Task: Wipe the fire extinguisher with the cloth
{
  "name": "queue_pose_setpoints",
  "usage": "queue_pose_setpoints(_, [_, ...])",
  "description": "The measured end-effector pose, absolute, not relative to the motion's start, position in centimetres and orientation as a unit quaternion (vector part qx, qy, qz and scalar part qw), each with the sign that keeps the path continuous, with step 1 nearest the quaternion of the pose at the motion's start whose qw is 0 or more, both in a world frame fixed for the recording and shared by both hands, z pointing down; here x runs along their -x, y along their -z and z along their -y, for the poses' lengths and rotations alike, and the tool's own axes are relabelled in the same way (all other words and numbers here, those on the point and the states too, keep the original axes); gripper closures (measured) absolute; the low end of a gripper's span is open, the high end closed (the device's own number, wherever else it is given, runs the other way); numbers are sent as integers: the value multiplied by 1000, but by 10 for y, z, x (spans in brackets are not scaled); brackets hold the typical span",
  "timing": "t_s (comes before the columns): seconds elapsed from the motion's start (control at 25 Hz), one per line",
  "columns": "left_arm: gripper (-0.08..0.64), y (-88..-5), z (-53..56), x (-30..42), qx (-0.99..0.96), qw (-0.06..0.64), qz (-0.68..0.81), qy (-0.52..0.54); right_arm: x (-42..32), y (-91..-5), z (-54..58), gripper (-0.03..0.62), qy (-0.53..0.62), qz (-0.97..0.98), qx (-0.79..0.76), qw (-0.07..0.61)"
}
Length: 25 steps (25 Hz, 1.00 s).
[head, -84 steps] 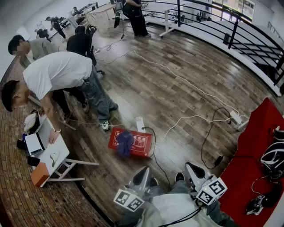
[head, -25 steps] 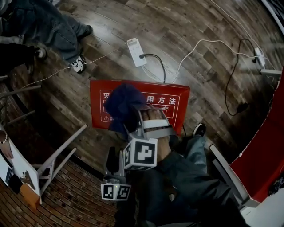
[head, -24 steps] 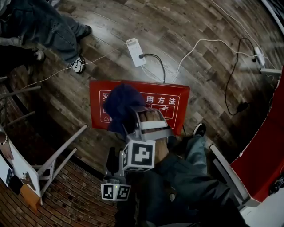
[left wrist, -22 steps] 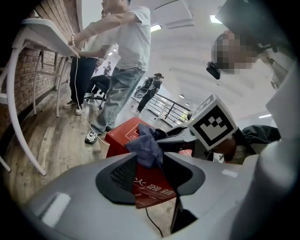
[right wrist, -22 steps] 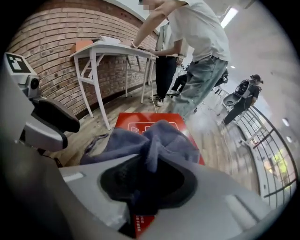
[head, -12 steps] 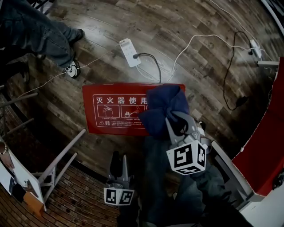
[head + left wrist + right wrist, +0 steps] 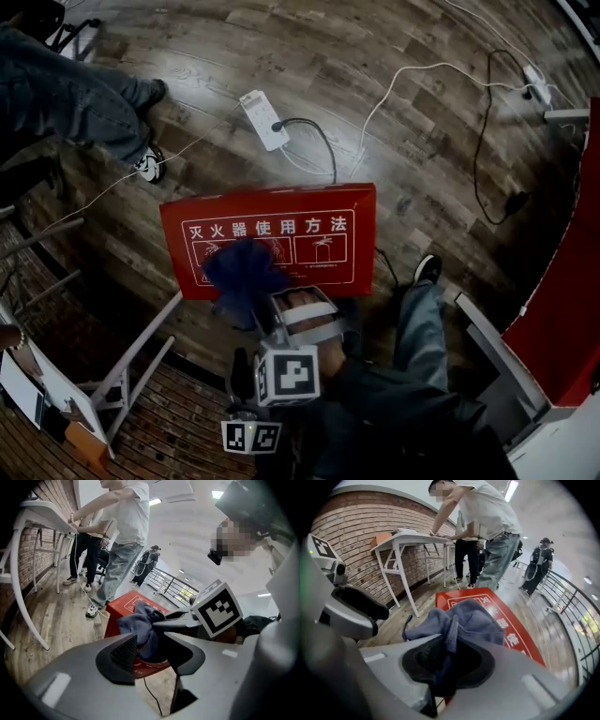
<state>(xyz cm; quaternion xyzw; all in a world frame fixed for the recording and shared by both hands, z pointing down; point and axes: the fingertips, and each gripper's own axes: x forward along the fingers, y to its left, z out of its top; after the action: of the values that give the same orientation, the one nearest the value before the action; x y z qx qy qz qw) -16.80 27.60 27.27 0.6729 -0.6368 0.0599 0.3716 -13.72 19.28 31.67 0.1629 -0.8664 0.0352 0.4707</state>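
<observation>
Between the jaws of our right claw [image 7: 447, 660] sits a bunched dark blue fabric cloth [image 7: 464, 620]. Those jaws have just been closing, and they pinch a fold of it tight. We hold the cloth over the near left corner of the flat red fire extinguisher box [image 7: 272, 202] with white printed panels, though we cannot tell whether it touches the lid. Our left claw [image 7: 152, 654] sits lower, nearer to us and just beside the right one, its jaws wide apart and gripping nothing. The box lies flat on the dark wooden plank floor [image 7: 375, 84]. Beyond the box's far edge lies a white power strip [image 7: 261, 119]. Off its far left corner stands a person's jeans-clad leg [image 7: 75, 94].
</observation>
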Motion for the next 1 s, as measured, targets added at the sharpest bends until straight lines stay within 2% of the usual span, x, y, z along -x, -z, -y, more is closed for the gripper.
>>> queue_pose_setpoints(0.08, [383, -273, -273, 167, -674, 370, 637, -62, 146, -317, -193, 537, -30, 876, -147, 458])
queue_pose_setpoints(0.16, [387, -273, -268, 163, -680, 367, 632, -64, 123, -316, -189, 537, -42, 876, -155, 455])
queue_pose_setpoints(0.32, [387, -276, -258, 150, -690, 365, 623, -56, 14, -310, -173, 537, -91, 848, -239, 464])
queue_pose_setpoints(0.48, [387, -282, -254, 137, -691, 370, 619, -46, -54, -314, -170, 538, -92, 799, -287, 521])
queue_pose_setpoints(0.64, [387, -288, -259, 131, -681, 382, 623, -45, -20, -312, -161, 538, -32, 788, -274, 551])
queue_pose_setpoints(0.88, [387, -288, -260, 143, -677, 376, 630, -57, 121, -310, -142, 537, -6, 863, -189, 469])
queue_pose_setpoints(1.0, [387, -288, -253, 146, -679, 374, 630, -61, 120, -310, -144, 537, -29, 876, -158, 455])
